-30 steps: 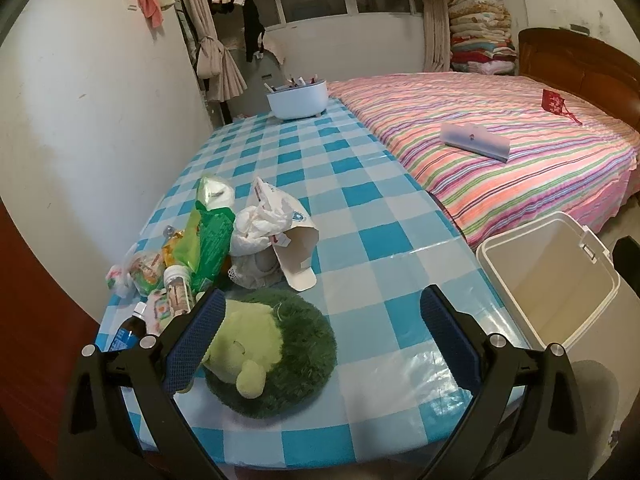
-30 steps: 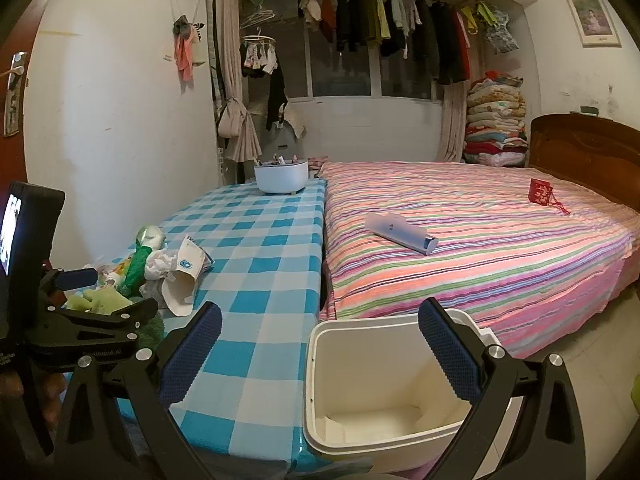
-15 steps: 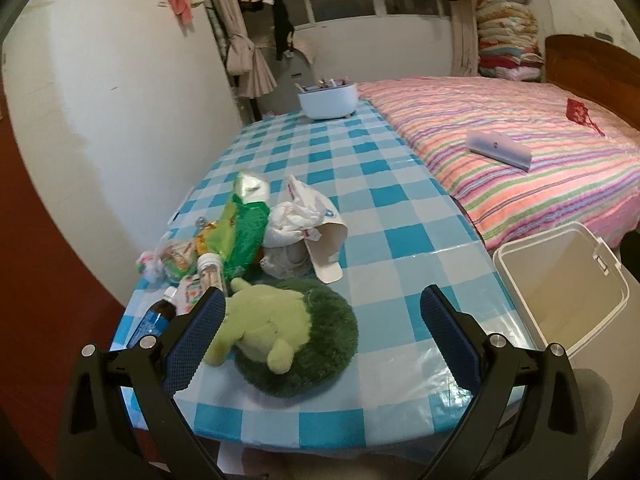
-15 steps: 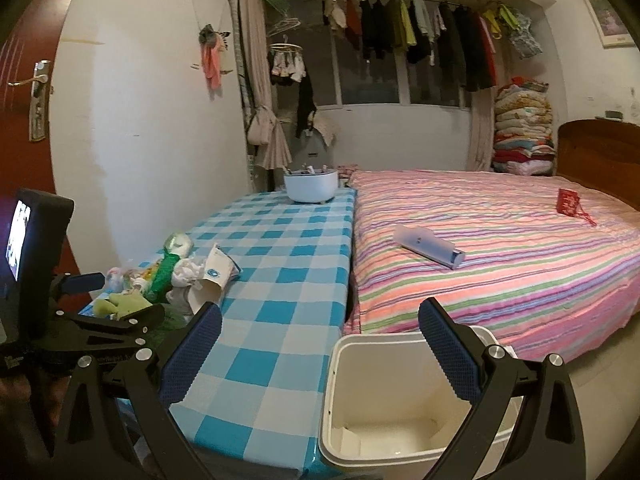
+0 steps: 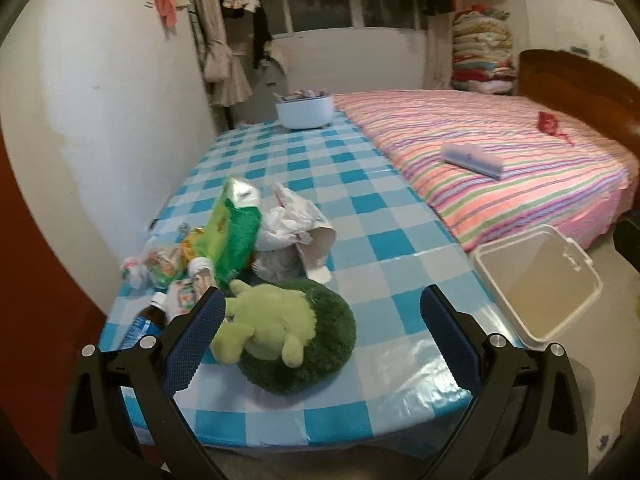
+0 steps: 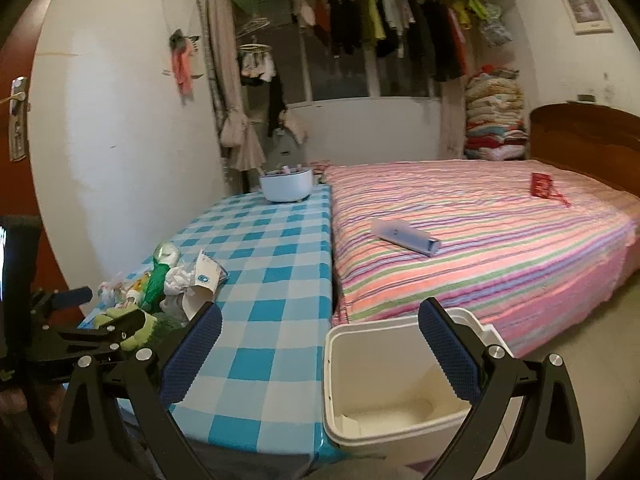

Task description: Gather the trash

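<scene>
A pile of trash lies at the near left of the blue checked table: a green snack bag, crumpled white paper and a carton, small wrappers and a bottle. A white bin stands on the floor at the table's right; it also shows in the right wrist view. My left gripper is open and empty over the table's near edge, above a green plush toy. My right gripper is open and empty, just above the bin's near rim.
A white bowl with small items stands at the table's far end. A bed with a striped cover runs along the right, with a flat pale box on it. A wall is close on the left.
Both grippers have pulled back and tilted up a little, so the table, trash and bin sit farther off in both views. Both stay open and empty.
</scene>
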`<action>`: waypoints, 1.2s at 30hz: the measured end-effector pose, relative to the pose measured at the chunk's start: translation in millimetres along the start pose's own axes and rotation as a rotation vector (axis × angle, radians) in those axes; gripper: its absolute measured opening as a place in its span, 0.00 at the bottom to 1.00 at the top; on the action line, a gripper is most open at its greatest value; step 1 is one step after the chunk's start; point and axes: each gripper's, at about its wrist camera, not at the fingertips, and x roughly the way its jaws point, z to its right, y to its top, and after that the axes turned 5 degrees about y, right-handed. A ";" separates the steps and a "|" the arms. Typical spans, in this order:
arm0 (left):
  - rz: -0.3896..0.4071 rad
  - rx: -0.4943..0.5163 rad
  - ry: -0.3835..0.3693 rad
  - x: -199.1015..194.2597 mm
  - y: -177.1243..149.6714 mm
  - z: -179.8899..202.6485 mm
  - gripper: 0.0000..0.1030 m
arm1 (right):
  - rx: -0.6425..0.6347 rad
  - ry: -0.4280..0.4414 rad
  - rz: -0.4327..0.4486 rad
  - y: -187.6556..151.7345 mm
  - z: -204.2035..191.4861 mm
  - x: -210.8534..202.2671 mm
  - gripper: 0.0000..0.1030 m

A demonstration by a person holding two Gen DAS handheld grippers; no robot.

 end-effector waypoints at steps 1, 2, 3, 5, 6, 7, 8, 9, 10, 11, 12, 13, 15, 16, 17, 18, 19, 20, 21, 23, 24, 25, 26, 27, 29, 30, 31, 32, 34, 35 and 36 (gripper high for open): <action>0.001 0.006 -0.027 -0.2 -2.8 -2.9 0.94 | 0.008 -0.018 -0.001 -1.1 -3.1 -4.5 0.93; 0.003 0.012 -0.039 0.1 -4.8 -3.8 0.94 | 0.012 -0.032 -0.002 -2.3 -6.1 -7.9 0.93; 0.008 0.023 -0.051 -0.4 -7.7 -6.1 0.94 | 0.014 -0.047 -0.004 -3.4 -9.6 -11.4 0.93; 0.020 0.039 -0.046 -1.7 -11.8 -10.5 0.94 | 0.030 -0.067 -0.009 -6.1 -17.4 -17.8 0.93; 0.023 0.040 -0.038 -1.7 -13.5 -13.1 0.94 | 0.038 -0.066 -0.009 -7.5 -18.2 -19.8 0.93; 0.023 0.037 -0.042 -1.8 -15.1 -16.0 0.94 | 0.046 -0.062 -0.013 -9.3 -20.3 -21.3 0.93; 0.022 0.031 -0.051 -1.8 -16.1 -18.5 0.94 | 0.047 -0.065 -0.018 -10.6 -21.6 -21.6 0.93; 0.020 0.020 -0.057 -1.3 -17.2 -20.6 0.94 | 0.047 -0.071 -0.024 -11.7 -23.0 -21.1 0.93; 0.015 0.010 -0.061 0.0 -18.0 -22.3 0.94 | 0.047 -0.074 -0.029 -13.3 -22.8 -20.9 0.93; 0.007 0.002 -0.068 1.5 -18.7 -22.6 0.94 | 0.046 -0.075 -0.034 -14.9 -21.7 -20.8 0.93; -0.001 -0.002 -0.077 3.2 -19.1 -22.3 0.94 | 0.043 -0.080 -0.035 -15.6 -20.0 -20.3 0.93; -0.005 -0.003 -0.078 4.7 -18.9 -21.3 0.94 | 0.037 -0.091 -0.035 -15.8 -18.1 -19.8 0.93; -0.003 0.003 -0.061 5.8 -17.8 -19.6 0.94 | 0.029 -0.100 -0.036 -14.7 -16.3 -17.2 0.93; 0.002 0.003 -0.054 5.5 -17.0 -19.2 0.94 | 0.027 -0.097 -0.033 -13.5 -13.5 -14.6 0.93; 0.007 0.006 -0.041 5.5 -16.1 -18.6 0.94 | 0.029 -0.095 -0.031 -12.5 -11.9 -12.4 0.93; 0.007 0.013 -0.029 6.1 -15.3 -18.0 0.94 | 0.032 -0.091 -0.030 -11.5 -10.6 -9.3 0.93; 0.007 0.020 -0.019 6.3 -15.0 -17.6 0.94 | 0.040 -0.083 -0.031 -10.1 -9.6 -5.4 0.93; 0.006 0.028 -0.008 6.6 -14.9 -17.5 0.94 | 0.047 -0.076 -0.032 -9.0 -9.2 -2.1 0.93; 0.002 0.034 0.001 6.9 -15.1 -17.4 0.94 | 0.054 -0.068 -0.031 -8.6 -8.5 0.9 0.93; -0.007 0.045 0.016 7.2 -15.7 -17.8 0.94 | 0.062 -0.051 -0.032 -8.7 -8.8 4.2 0.93; -0.011 0.051 0.024 7.1 -16.0 -17.9 0.94 | 0.063 -0.045 -0.031 -9.3 -9.0 5.6 0.93; -0.013 0.055 0.033 7.0 -16.2 -18.3 0.94 | 0.061 -0.042 -0.029 -10.2 -9.5 7.1 0.93; -0.013 0.058 0.047 6.5 -16.0 -18.7 0.94 | 0.056 -0.039 -0.029 -10.9 -9.7 9.0 0.93; -0.013 0.058 0.055 6.2 -15.7 -18.6 0.94 | 0.049 -0.036 -0.033 -11.6 -9.9 10.4 0.93; -0.015 0.049 0.065 5.8 -14.8 -17.6 0.94 | 0.025 -0.034 -0.043 -13.7 -9.8 13.5 0.93; -0.015 0.040 0.064 5.5 -14.2 -16.6 0.94 | 0.020 -0.032 -0.046 -13.7 -9.4 14.1 0.93; -0.018 0.034 0.059 6.0 -13.6 -14.8 0.94 | 0.011 -0.031 -0.048 -14.0 -7.9 14.3 0.93; -0.025 0.033 0.054 6.8 -12.6 -11.7 0.94 | 0.008 -0.029 -0.048 -13.9 -6.2 13.9 0.93; -0.031 0.036 0.052 7.7 -10.3 -5.5 0.94 | 0.010 -0.027 -0.044 -13.5 -1.2 12.3 0.93; -0.028 0.040 0.051 7.5 -8.9 -1.9 0.94 | 0.014 -0.024 -0.042 -13.4 1.0 11.6 0.93; -0.026 0.044 0.051 7.3 -7.9 0.7 0.94 | 0.017 -0.022 -0.040 -13.1 3.3 10.6 0.93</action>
